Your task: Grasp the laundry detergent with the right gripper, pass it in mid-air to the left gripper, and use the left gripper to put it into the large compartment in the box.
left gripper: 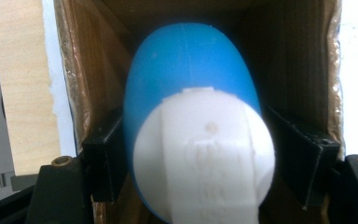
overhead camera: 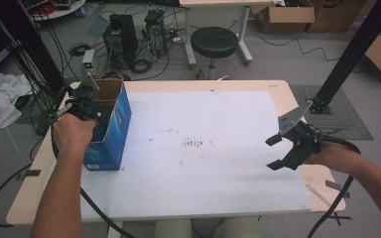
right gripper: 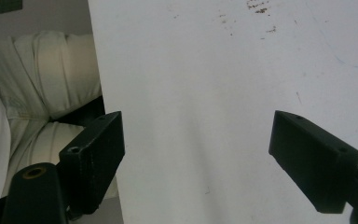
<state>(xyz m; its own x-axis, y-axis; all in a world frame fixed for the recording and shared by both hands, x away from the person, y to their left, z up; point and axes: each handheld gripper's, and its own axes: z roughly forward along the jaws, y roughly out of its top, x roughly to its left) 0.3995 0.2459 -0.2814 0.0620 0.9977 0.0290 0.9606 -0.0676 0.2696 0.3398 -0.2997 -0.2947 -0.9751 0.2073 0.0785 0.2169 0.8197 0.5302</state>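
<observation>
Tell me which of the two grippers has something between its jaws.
The left gripper, inside the blue box, with a blue bottle between its jaws; the right gripper hangs open over bare white board.

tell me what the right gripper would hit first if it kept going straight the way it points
Probably the white table sheet: the open right gripper looks onto it with nothing between its fingers, though depth is unclear.

In the high view the left claw [overhead camera: 90, 111] reaches into the blue carton [overhead camera: 110, 134], so its tips and the contents are hidden. In the left gripper view the blue-and-white bottle [left gripper: 196, 140] is blurred, its embossed cap lettering unreadable, its lower end cut off by the bottom edge.
</observation>
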